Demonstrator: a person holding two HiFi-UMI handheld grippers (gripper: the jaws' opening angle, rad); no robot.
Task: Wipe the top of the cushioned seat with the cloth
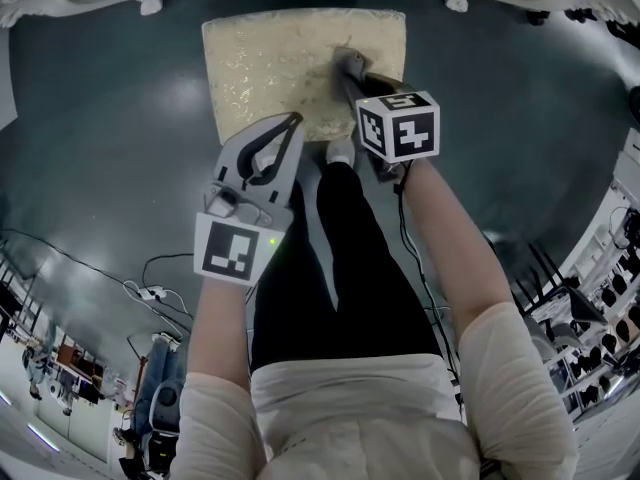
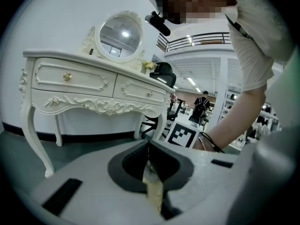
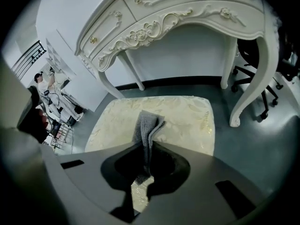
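Right gripper (image 1: 347, 68) has its fingers clamped on the grey cloth (image 3: 147, 125) over the near-right bit of the cushioned seat (image 1: 265, 63), and the rest lies ahead-left. Left gripper (image 1: 288, 123) is pinched closed, empty.

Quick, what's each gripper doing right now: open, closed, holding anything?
Left gripper: closed, nothing gripped.
Right gripper: closed on the grey cloth, over the cushioned seat.
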